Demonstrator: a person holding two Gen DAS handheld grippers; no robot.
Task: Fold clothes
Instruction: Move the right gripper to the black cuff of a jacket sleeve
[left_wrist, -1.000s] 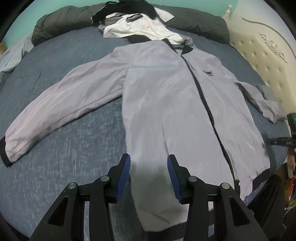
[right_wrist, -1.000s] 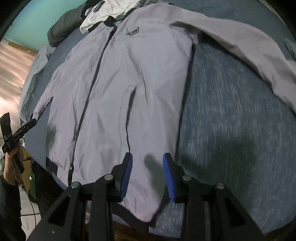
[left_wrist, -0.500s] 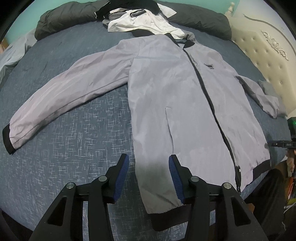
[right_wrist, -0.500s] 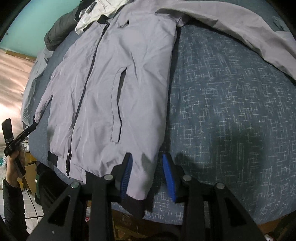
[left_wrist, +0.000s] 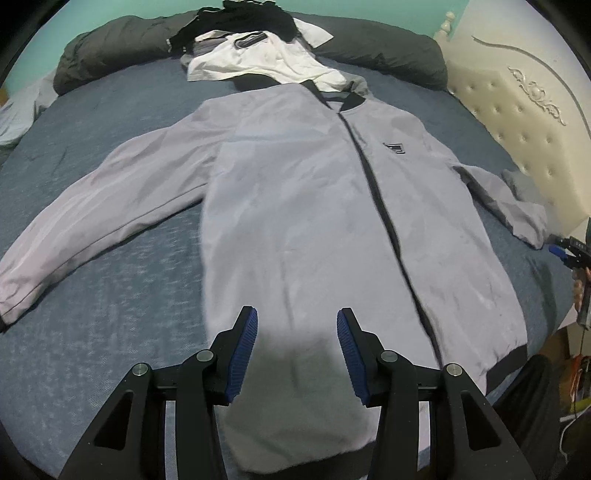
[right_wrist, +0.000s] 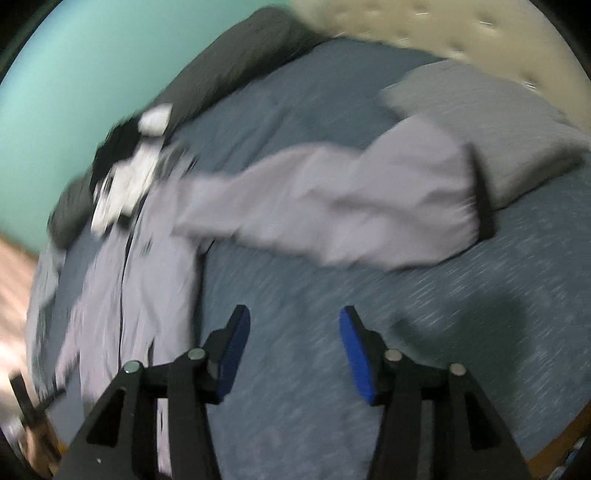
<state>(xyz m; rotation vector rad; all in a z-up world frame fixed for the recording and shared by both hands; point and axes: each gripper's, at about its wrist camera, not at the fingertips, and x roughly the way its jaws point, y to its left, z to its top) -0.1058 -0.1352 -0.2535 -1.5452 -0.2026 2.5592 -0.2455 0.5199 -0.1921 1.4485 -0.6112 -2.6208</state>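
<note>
Jackets: one pale grey zip-front jacket with dark collar, cuffs and hem band (left_wrist: 303, 206) lay flat, front up, on my blue-grey bedspread (left_wrist: 110, 325).
Other clothes: one heap of white and black garments (left_wrist: 258, 55) sat beyond the collar, against a dark grey bolster (left_wrist: 388, 51).
Grippers: two. My left gripper (left_wrist: 293, 350) hung apart and unclamped above the hem area, gripping nothing. My right gripper (right_wrist: 293, 350) was opening over bare bedspread, nothing between its pads.
Sleeves: two, spread out to either side; one dark cuff (right_wrist: 482, 195) lay beside a grey pillow (right_wrist: 498, 122).
Hard to see: my right wrist view was smeared by motion; the hem's near edge hid behind my left fingers (left_wrist: 243, 350).
Long axis: collar far, hem near me; zip ran along it.
</note>
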